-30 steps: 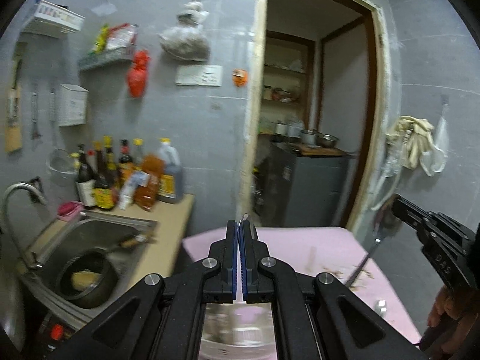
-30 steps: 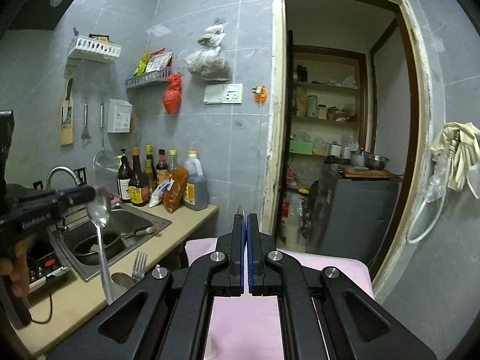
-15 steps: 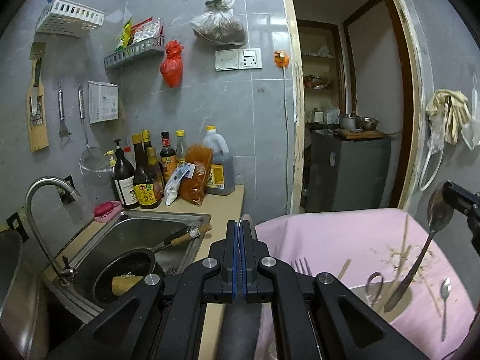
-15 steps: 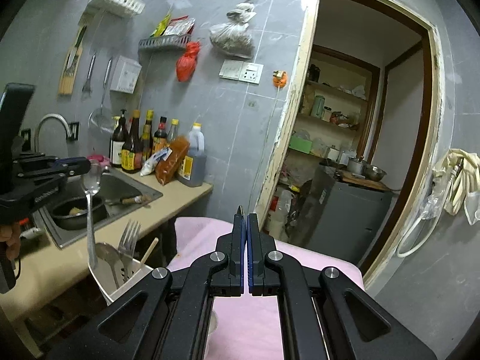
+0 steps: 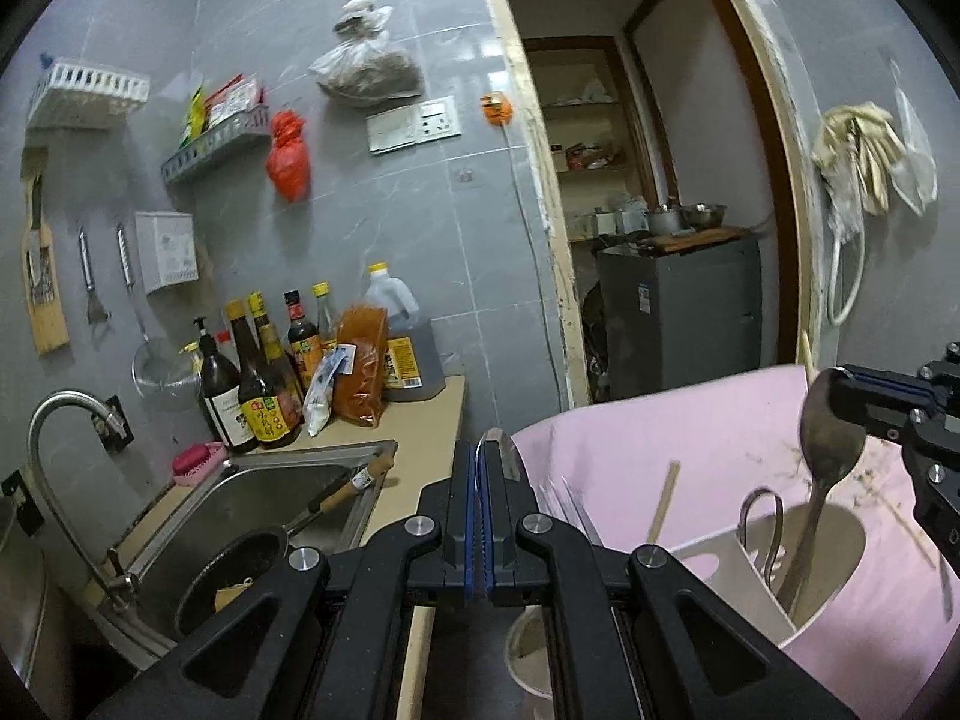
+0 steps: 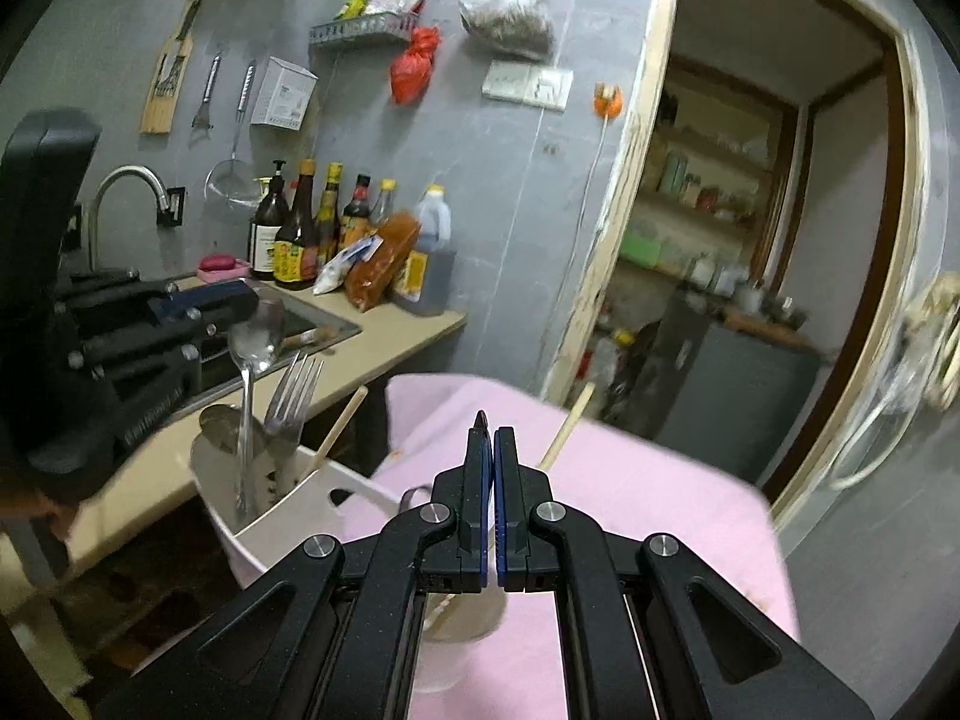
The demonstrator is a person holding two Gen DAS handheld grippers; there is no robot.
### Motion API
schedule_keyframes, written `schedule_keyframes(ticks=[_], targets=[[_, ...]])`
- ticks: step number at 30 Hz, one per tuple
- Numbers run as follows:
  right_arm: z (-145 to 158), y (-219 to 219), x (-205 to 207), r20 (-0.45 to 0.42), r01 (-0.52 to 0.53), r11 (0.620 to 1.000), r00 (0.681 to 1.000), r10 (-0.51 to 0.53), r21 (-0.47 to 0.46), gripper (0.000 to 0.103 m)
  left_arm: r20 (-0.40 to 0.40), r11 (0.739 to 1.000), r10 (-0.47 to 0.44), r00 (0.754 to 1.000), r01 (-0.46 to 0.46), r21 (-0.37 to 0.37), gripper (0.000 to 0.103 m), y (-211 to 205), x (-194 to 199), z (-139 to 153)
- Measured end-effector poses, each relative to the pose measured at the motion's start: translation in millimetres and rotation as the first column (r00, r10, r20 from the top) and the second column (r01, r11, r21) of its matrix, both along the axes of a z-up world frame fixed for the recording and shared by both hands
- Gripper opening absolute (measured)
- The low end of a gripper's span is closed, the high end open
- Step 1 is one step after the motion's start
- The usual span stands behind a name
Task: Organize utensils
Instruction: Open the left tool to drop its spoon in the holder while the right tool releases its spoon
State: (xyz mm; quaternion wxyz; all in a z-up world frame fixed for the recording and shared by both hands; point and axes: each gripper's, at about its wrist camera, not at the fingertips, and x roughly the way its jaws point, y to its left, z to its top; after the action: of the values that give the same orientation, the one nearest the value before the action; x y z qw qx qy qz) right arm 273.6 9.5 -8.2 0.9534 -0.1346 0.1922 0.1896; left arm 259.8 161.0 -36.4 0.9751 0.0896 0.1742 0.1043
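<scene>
We clamp a spoon (image 6: 255,336) in our left gripper (image 6: 240,306), another (image 5: 831,441) in our right gripper (image 5: 840,387); only the right view shows one fork (image 6: 294,393) in the holder (image 6: 282,516)

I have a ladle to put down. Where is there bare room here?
Bare: the pink cloth right of the white holder, toward the doorway; the counter strip between sink and cloth. Crowded: the holder, with fork and spoons, and the bottles corner.

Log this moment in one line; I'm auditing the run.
left gripper shut on spoon | right gripper shut on second spoon | handles inside white holder
</scene>
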Motion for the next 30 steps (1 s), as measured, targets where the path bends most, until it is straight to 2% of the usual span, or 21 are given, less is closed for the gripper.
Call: schedule_keyframes(ticks=[6, 13, 19, 26, 29, 30], targets=[[-12.9, -9.2, 5.5, -0.064, -0.006, 0.999, 0.998, 0.009, 0.047, 0.002, 0.002, 0.999, -0.021, 1.000, 0.020, 0.045, 0.002, -13.9, -2.9, -10.2], [-20.9, -17.1, 9.8, -0.110, -0.010, 0.995, 0.994, 0.021, 0.104, 0.003, -0.033, 0.997, -0.075, 0.997, 0.074, -0.022, 0.004, -14.2, -11.7, -11.4], [-22.3, -23.5, 17.4, -0.148, 0.004, 0.989, 0.989, 0.018, 0.147, 0.004, -0.116, 0.983, -0.125, 0.985, 0.107, -0.148, 0.006, -4.6, -10.4, -17.9], [-25.8, -28.6, 20.9, -0.183, 0.020, 0.981, 0.983, 0.016, 0.193, 0.005, -0.161, 0.945, -0.166, 0.973, 0.110, -0.308, 0.008, 12.9, -9.0, -19.3], [-25.5, -29.9, 21.0, -0.186, 0.023, 0.979, 0.982, 0.015, 0.202, 0.006, -0.154, 0.930, -0.179, 0.972, 0.116, -0.350, 0.023, 17.5, -9.3, -16.4], [-25.5, -30.4, 20.8, -0.185, 0.024, 0.979, 0.983, 0.015, 0.204, 0.008, -0.144, 0.926, -0.170, 0.975, 0.108, -0.361, 0.034, 18.7, -10.5, -15.0]])
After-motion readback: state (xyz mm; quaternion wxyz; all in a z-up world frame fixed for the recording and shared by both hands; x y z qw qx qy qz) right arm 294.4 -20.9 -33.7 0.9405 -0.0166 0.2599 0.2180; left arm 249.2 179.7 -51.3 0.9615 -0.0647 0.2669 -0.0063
